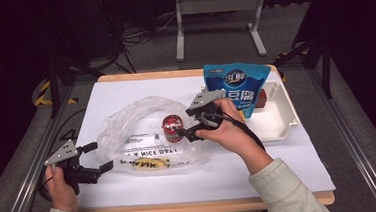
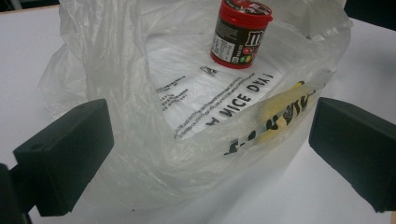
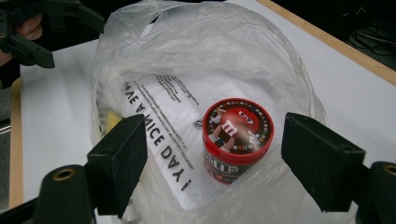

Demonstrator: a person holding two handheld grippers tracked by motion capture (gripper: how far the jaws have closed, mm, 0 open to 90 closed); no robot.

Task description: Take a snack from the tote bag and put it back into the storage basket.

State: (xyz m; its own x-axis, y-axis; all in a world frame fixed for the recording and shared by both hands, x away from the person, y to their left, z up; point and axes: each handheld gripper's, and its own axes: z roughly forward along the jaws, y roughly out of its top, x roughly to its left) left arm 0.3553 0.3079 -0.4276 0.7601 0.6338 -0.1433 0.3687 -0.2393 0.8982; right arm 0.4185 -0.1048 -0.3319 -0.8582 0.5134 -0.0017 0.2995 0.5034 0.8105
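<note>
Red tub (image 3: 237, 139) upright inside clear bag (image 1: 127, 125) on the table (image 1: 280, 164). Right gripper (image 1: 182, 133) spread wide around the tub, pads clear of it. Left gripper (image 1: 101, 156) likewise wide apart at the bag's edge (nothing pinched). Blue pouch (image 1: 239, 85) beyond, leaning on a white tray (image 1: 284, 114).

High view overhead facing forward-down, both gripper views close, opposite sides, sharing the plastic bag (image 1: 147, 131) and red tub (image 1: 172, 127)

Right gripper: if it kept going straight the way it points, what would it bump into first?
Most likely the red candy tub, standing inside the clear plastic bag. The right gripper is open, the tub sits between its jaws, apparently untouched; depth is hard to judge.
</note>
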